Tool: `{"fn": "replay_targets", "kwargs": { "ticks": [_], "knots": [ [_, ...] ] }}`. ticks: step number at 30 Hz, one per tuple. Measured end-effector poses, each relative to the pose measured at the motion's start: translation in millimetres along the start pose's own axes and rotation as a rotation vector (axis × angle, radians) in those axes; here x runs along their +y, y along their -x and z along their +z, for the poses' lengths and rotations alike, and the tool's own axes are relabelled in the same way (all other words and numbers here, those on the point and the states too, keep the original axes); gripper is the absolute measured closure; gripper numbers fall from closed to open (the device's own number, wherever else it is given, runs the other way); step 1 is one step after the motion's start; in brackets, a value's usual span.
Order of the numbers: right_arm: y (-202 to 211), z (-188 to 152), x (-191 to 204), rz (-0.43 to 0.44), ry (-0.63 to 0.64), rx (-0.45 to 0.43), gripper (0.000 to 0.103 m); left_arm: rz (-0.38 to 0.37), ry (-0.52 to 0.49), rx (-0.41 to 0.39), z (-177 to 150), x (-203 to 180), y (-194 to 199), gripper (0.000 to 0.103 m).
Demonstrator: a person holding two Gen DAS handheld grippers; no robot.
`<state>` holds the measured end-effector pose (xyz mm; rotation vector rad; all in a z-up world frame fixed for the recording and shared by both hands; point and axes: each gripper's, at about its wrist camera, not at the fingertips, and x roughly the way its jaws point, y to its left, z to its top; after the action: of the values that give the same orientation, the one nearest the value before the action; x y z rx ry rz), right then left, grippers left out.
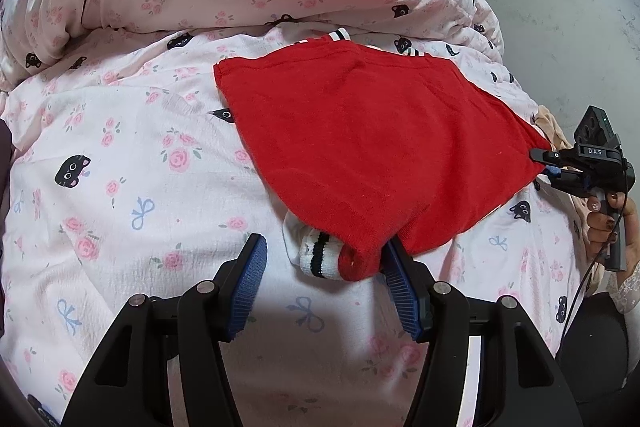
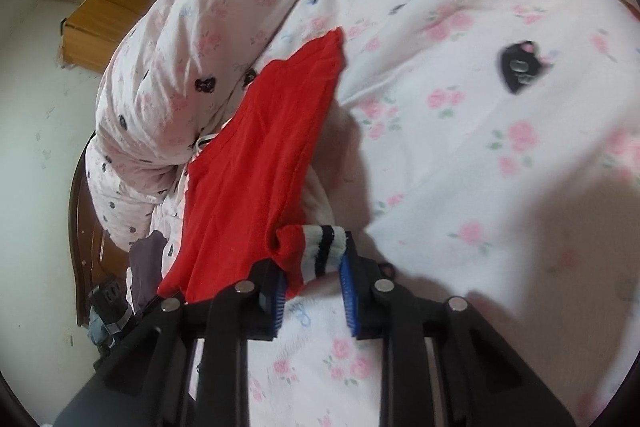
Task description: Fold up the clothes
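A red sweater (image 1: 376,147) lies folded and mostly flat on a bed under a pink quilt (image 1: 120,155) printed with roses, bows and black cat faces; a bulky roll of the same quilt rises just behind the sweater. A white cuff (image 1: 320,255) with black stripes pokes out at the sweater's near corner.

The left gripper (image 1: 324,255) stands about half open at that near corner; the striped cuff and the red corner lie between its blue pads (image 1: 250,291); its right pad touches the red edge, the left pad stands apart from the cloth, so nothing is clamped.

The right gripper (image 2: 314,283) is narrowed onto another corner of the sweater; in the right wrist view a red fold and a striped cuff (image 2: 324,251) sit between its pads, and the left pad presses the red cloth. In the left wrist view this gripper (image 1: 544,163) pinches the sweater's right-hand tip, a hand (image 1: 608,223) around its handle.

Beyond the sweater, past the quilt roll, stands a cardboard box (image 2: 104,23) against a pale wall.
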<state>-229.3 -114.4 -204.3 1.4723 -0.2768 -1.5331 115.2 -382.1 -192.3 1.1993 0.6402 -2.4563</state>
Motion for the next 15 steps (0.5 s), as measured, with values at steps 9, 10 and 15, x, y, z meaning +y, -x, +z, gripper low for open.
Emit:
{"fn": "replay_targets", "kwargs": {
  "ticks": [9, 10, 15],
  "knots": [
    [1.3, -3.2, 0.6, -0.007, 0.005, -0.001, 0.083, 0.016, -0.02, -0.089, 4.0, -4.4, 29.9, 0.048],
    [2.5, -2.9, 5.7, -0.016, 0.03, -0.009, 0.083, 0.012, -0.017, -0.112, 5.7, -4.4, 35.6, 0.048],
    [5.0, -3.7, 20.1, -0.053, 0.1, -0.031, 0.083, -0.034, 0.049, -0.224, 22.1, -6.7, 52.0, 0.048]
  ]
}}
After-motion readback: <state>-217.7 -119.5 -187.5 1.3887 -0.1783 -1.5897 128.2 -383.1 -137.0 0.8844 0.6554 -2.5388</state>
